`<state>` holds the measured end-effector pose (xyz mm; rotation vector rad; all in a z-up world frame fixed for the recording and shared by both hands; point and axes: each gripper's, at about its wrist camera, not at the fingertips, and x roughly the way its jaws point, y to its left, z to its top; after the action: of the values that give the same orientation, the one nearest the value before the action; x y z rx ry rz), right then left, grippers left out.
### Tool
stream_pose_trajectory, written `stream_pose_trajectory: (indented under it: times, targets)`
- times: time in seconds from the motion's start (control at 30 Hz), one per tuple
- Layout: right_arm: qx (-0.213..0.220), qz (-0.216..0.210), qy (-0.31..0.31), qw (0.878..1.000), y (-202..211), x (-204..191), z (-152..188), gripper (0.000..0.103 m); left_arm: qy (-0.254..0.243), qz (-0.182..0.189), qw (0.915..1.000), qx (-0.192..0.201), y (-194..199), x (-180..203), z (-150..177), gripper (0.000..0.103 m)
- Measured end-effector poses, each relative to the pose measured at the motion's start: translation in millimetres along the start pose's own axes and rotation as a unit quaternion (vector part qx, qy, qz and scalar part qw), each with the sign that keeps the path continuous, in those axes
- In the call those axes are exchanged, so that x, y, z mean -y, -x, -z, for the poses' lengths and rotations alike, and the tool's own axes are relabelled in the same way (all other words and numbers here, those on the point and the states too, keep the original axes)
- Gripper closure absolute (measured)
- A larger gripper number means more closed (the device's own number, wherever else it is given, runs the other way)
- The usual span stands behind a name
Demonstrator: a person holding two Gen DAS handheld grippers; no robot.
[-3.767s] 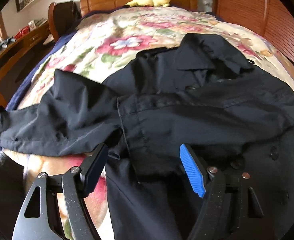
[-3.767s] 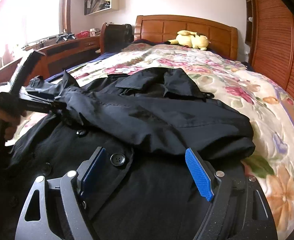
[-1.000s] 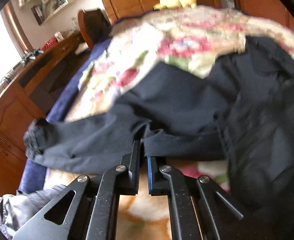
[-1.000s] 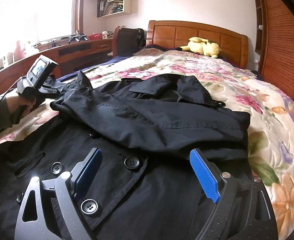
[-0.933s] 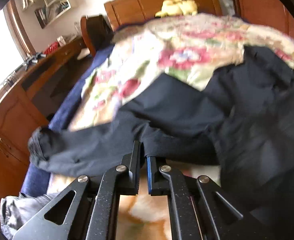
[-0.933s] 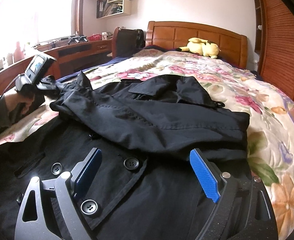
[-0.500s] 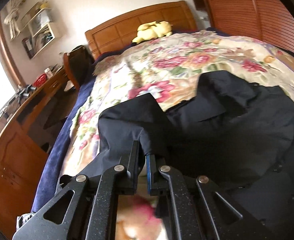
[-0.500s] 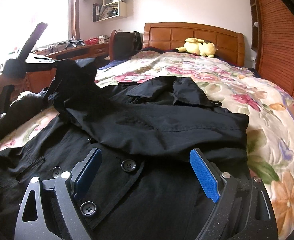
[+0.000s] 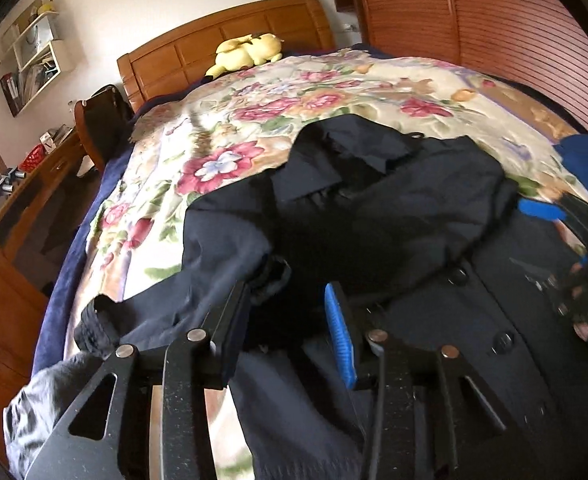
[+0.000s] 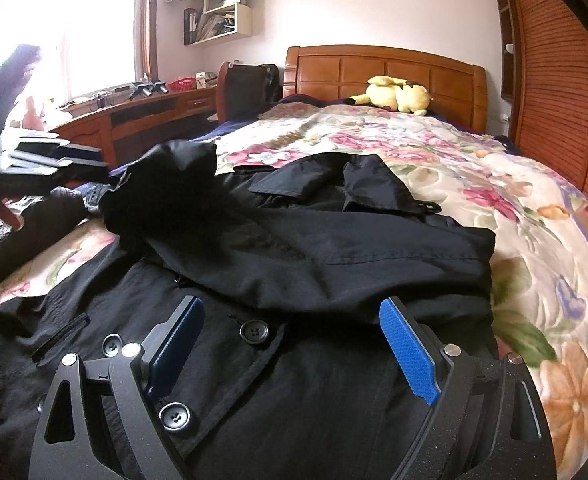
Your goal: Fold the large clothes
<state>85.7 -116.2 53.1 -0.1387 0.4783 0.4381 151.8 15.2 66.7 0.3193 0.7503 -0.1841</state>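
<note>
A black double-breasted coat (image 9: 374, 220) lies button-side up on the floral bedspread (image 9: 221, 152), one sleeve folded across its chest (image 10: 334, 252). The other sleeve (image 9: 213, 240) is doubled back toward the body, with its cuff (image 9: 93, 328) near the bed's left edge; in the right wrist view it humps up (image 10: 165, 176). My left gripper (image 9: 285, 300) hovers over that fold with its jaws opening; cloth lies just ahead between the tips, and the pads do not press on it. My right gripper (image 10: 289, 320) stands wide open above the buttoned front and holds nothing.
A yellow plush toy (image 10: 398, 94) rests by the wooden headboard (image 10: 386, 68). A desk (image 10: 145, 120) and a chair with a black bag (image 10: 249, 88) stand left of the bed, slatted wooden doors (image 10: 554, 92) on the right. Grey cloth (image 9: 41, 400) lies at the lower left.
The left gripper, shut on the sleeve, lifted it and carried it right over the coat's body; now its jaws have parted and the sleeve has dropped free. The right gripper stayed still.
</note>
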Motion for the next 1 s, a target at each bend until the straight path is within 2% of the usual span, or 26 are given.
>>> stream_pose_trajectory:
  times: [0.13, 0.3, 0.37, 0.67, 0.8, 1.0]
  targets:
    - [0.003, 0.002, 0.0, 1.0, 1.7, 0.0, -0.4, 0.013, 0.014, -0.007, 0.9995, 0.026, 21.8, -1.2, 13.2, 0.059]
    - [0.007, -0.011, -0.002, 1.0, 6.5, -1.5, -1.4, 0.013, 0.056, -0.019, 0.9959, 0.068, 40.3, -14.0, 31.4, 0.03]
    - [0.008, -0.016, -0.003, 1.0, 9.5, -1.6, -0.6, 0.013, 0.084, -0.015, 0.9929, 0.084, 44.7, -21.1, 40.7, 0.027]
    - [0.014, -0.022, 0.01, 1.0, 19.4, -16.6, -9.9, 0.013, 0.133, -0.021, 0.9841, 0.116, 54.5, -43.0, 82.9, 0.023]
    - [0.009, -0.048, -0.002, 0.999, 16.0, -24.1, -26.1, 0.013, 0.15, -0.02, 0.9801, 0.129, 61.2, -57.1, 96.4, 0.022]
    - [0.005, -0.056, 0.023, 0.998, -8.4, -47.2, -71.9, 0.013, 0.128, -0.042, 0.9836, 0.12, 65.8, -74.5, 106.2, 0.022]
